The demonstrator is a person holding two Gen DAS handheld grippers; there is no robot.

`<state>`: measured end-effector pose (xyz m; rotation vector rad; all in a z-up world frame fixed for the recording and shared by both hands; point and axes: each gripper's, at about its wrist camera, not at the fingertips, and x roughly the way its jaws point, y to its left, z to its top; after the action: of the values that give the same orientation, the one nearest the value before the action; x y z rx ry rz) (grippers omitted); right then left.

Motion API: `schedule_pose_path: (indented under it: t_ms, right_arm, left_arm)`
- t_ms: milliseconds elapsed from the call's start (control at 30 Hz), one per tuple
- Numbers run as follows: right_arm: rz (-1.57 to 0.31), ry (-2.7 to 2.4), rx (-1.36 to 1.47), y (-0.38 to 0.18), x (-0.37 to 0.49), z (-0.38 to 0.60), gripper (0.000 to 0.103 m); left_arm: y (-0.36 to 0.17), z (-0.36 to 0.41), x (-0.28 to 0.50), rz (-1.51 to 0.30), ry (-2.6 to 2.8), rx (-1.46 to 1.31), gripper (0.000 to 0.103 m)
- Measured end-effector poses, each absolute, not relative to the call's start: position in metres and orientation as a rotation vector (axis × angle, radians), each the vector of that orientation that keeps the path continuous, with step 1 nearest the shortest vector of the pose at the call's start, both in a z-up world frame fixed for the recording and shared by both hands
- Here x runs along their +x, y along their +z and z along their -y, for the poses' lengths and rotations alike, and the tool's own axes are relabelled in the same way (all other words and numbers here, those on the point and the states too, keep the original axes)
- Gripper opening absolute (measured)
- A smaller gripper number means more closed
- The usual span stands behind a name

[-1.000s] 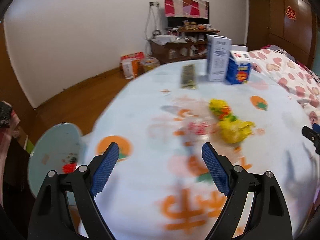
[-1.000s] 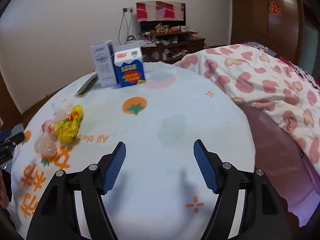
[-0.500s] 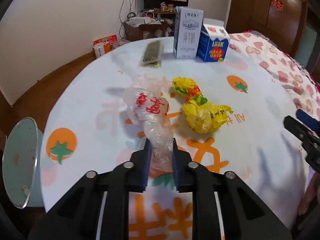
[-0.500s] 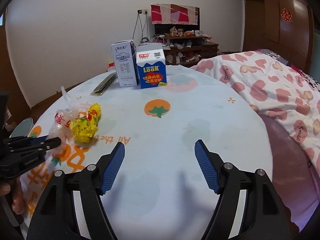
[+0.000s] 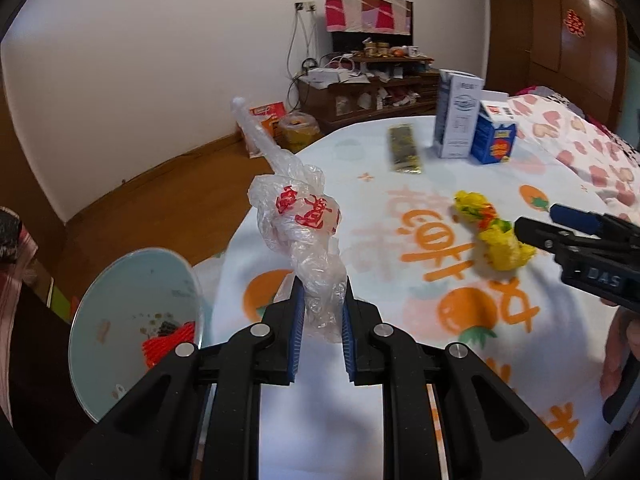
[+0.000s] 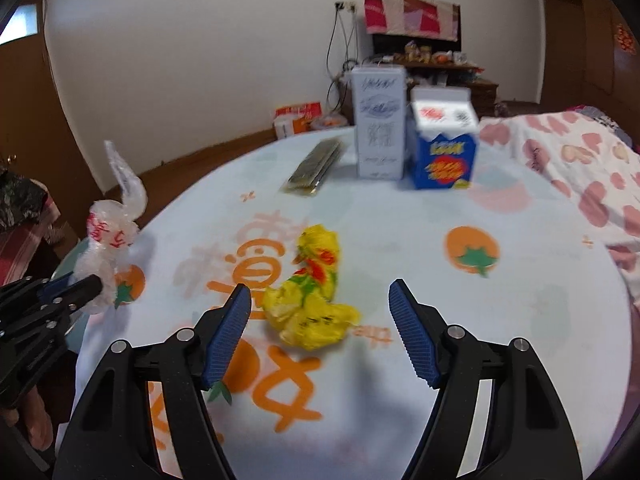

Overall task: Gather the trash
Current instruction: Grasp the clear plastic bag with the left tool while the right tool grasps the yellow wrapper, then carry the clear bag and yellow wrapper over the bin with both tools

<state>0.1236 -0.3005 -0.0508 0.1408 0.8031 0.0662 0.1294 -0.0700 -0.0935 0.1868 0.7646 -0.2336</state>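
My left gripper (image 5: 322, 286) is shut on the lower end of a crumpled clear plastic bag (image 5: 304, 212) with red print, held up off the table near its left edge. The same bag (image 6: 110, 232) and the left gripper (image 6: 76, 290) show at the left of the right wrist view. A crumpled yellow wrapper (image 6: 310, 312) lies on the tablecloth (image 6: 400, 240). My right gripper (image 6: 320, 289) stands open just in front of it, a finger on either side, without touching it. In the left wrist view the right gripper (image 5: 560, 228) reaches in from the right beside the yellow wrapper (image 5: 500, 240).
A pale blue bin (image 5: 132, 312) holding some scraps stands on the floor below the table's left edge. At the far side of the table stand a white carton (image 6: 378, 124) and a blue carton (image 6: 444, 152), with a dark flat packet (image 6: 316, 166) beside them. A heart-print quilt (image 6: 580, 172) borders the right.
The left gripper closed on the clear bag and lifted it off the table toward the left edge. The right gripper moved left across the table up to the yellow wrapper, staying open.
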Motion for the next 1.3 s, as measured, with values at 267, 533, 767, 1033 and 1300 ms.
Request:
schedule_pose_path:
  t_ms: [267, 533, 767, 1033, 1300]
  right_arm:
    - [-0.882, 0.125, 0.134, -0.071, 0.134, 0.285, 0.033]
    - [-0.844, 0.137, 0.086, -0.063, 0.128, 0.266, 0.024]
    - [-0.794, 0.135, 0.091, -0.053, 0.116, 0.264, 0.024]
    - [-0.761, 0.157, 0.086, -0.045, 0.109, 0.255, 0.024]
    - [-0.714, 0.178, 0.056, -0.039, 0.107, 0.238, 0.024]
  left_arm:
    - [-0.099, 0.054, 0.13, -0.773, -0.242, 0.16, 0.017]
    - [-0.094, 0.042, 0.124, -0.761, -0.24, 0.128, 0.017]
    - [-0.092, 0.04, 0.119, -0.753, -0.246, 0.118, 0.017]
    - [-0.089, 0.035, 0.112, -0.74, -0.236, 0.124, 0.017]
    - [-0.084, 0.022, 0.109, -0.723, -0.214, 0.11, 0.017]
